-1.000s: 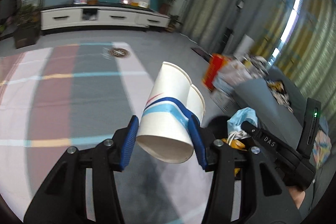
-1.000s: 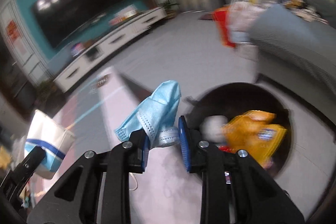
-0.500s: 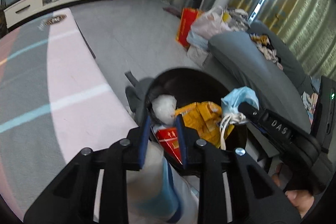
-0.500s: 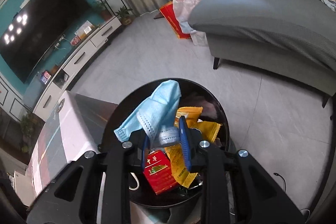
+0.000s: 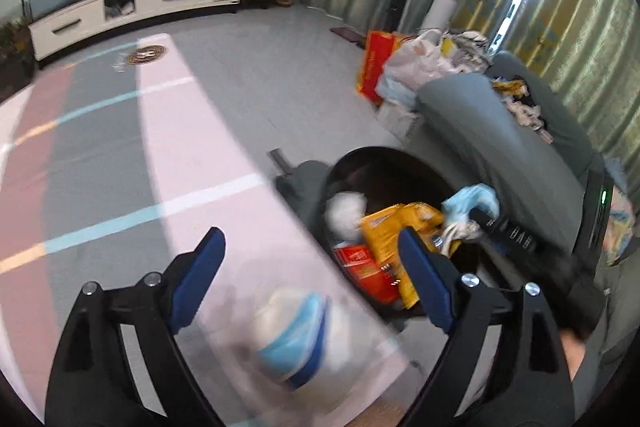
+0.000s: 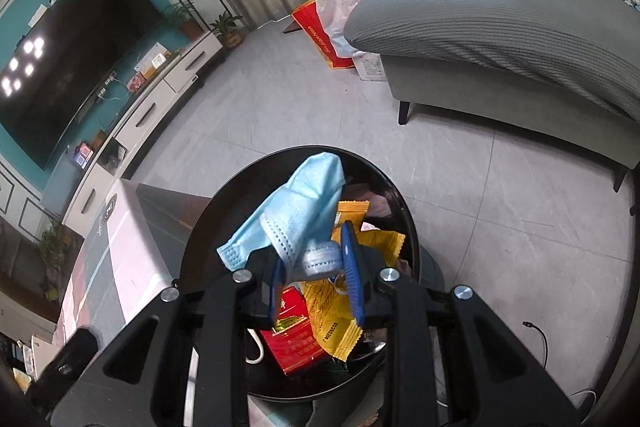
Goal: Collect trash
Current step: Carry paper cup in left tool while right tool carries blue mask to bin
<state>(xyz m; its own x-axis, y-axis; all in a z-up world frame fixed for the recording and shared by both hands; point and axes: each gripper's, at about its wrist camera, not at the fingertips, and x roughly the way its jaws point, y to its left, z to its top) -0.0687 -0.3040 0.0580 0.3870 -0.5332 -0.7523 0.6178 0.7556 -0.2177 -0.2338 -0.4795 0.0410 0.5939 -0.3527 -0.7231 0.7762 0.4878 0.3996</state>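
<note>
Left wrist view: my left gripper stands wide open with nothing between its blue pads. A paper cup with a blue band shows as a blur just below the open jaws, above the pale tabletop; I cannot tell whether it is falling or already resting. To the right of the table edge sits the black trash bin, near and slightly lower. It already holds a white crumpled wad, a yellow snack wrapper and a red cigarette pack.

Right wrist view: my right gripper is closed on a light blue face mask, pinched at its gathered lower end, with the loose body of the mask standing up and away from the pads. The bin rim encircles the fingertips in this view, so I judge the mask is directly over the opening.

Governing relation: the mask hangs above the bin, and the right gripper is the tool over the target. In my judgement, the next action needs only an opening of the right jaws; no sideways travel is called for. The ear loop trailing toward the near left rim may snag on a pad at release.

The cup lies nearer the left gripper, left of the bin, and I judge it not yet collected.
</note>
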